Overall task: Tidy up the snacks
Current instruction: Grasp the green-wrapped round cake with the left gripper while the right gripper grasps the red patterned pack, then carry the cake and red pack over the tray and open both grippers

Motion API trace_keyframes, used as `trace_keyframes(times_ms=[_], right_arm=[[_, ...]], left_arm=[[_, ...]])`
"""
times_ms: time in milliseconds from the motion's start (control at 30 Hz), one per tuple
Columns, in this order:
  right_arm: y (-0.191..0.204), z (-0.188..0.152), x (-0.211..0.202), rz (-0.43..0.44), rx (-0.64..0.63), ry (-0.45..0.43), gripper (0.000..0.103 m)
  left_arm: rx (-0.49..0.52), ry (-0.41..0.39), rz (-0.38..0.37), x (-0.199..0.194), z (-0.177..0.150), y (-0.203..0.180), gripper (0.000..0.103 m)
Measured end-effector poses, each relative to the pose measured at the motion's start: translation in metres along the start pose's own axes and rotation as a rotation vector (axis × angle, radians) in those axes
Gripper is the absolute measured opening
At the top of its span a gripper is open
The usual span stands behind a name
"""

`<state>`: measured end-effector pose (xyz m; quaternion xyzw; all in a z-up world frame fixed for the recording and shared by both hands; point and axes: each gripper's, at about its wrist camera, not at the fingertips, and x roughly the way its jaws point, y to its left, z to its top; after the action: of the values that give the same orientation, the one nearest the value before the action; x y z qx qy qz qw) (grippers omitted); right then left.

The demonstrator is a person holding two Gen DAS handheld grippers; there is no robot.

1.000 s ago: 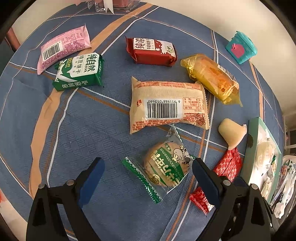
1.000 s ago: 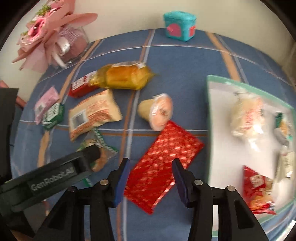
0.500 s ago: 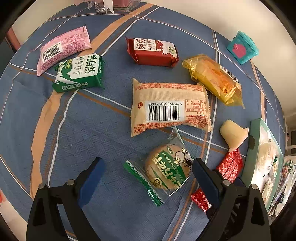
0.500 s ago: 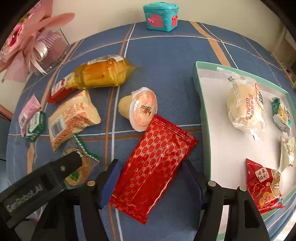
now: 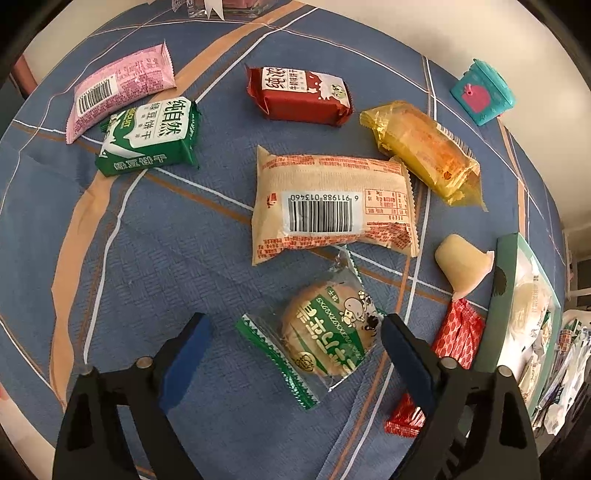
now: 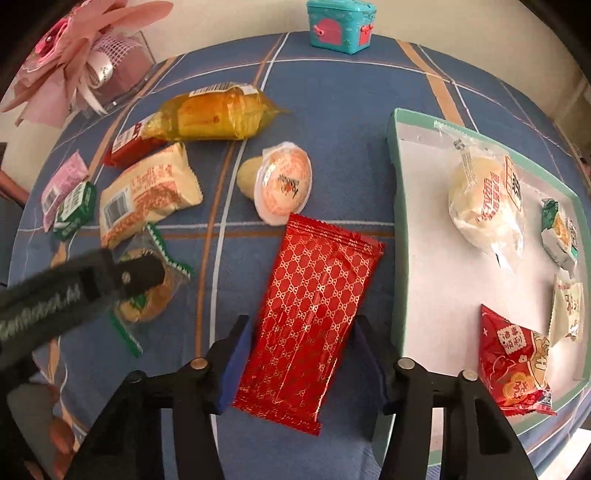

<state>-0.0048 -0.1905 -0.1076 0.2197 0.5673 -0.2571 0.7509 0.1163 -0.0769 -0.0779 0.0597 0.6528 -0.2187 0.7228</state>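
Observation:
My right gripper (image 6: 301, 360) is open with its jaws on either side of a red patterned packet (image 6: 314, 306) lying on the blue tablecloth beside the green-rimmed tray (image 6: 397, 206). My left gripper (image 5: 293, 354) is open, its jaws straddling a round cake in a green and clear wrapper (image 5: 327, 338). The left gripper also shows in the right wrist view (image 6: 92, 280), over that cake. The red packet shows in the left wrist view (image 5: 456, 336). The tray holds several wrapped snacks.
On the cloth lie a beige barcode packet (image 5: 328, 206), yellow cake packet (image 5: 424, 151), dark red packet (image 5: 299, 96), green packet (image 5: 147, 136), pink packet (image 5: 118, 88) and jelly cup (image 6: 282, 182). A teal toy chest (image 6: 340, 26) and a pink bouquet (image 6: 81, 55) stand at the far edge.
The right gripper has moved forward over the red packet, so its jaws now flank it. The left gripper has come slightly closer to the round cake.

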Motion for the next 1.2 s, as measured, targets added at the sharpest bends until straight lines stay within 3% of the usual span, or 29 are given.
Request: trace_keyframes(times_ms=[133, 300, 667, 967, 1200], right_arm=[[-0.001, -0.002, 0.000, 0.007, -0.020, 0.002, 0.052], [0.001, -0.006, 0.003, -0.001, -0.015, -0.003, 0.053], [0.018, -0.001, 0.009, -0.073, -0.036, -0.008, 0.058], [0.016, 0.001, 0.009, -0.063, -0.021, -0.022, 0.061], [-0.001, 0.005, 0.004, -0.024, -0.009, -0.018, 0.049]], left_arm=[[0.010, -0.003, -0.009, 0.002, -0.002, -0.005, 0.082], [0.030, -0.001, 0.002, 0.007, -0.003, -0.017, 0.078], [0.059, -0.007, -0.016, 0.009, -0.004, -0.037, 0.060], [0.056, -0.009, -0.033, 0.010, -0.006, -0.034, 0.055], [0.006, -0.007, -0.073, 0.008, -0.008, -0.017, 0.053]])
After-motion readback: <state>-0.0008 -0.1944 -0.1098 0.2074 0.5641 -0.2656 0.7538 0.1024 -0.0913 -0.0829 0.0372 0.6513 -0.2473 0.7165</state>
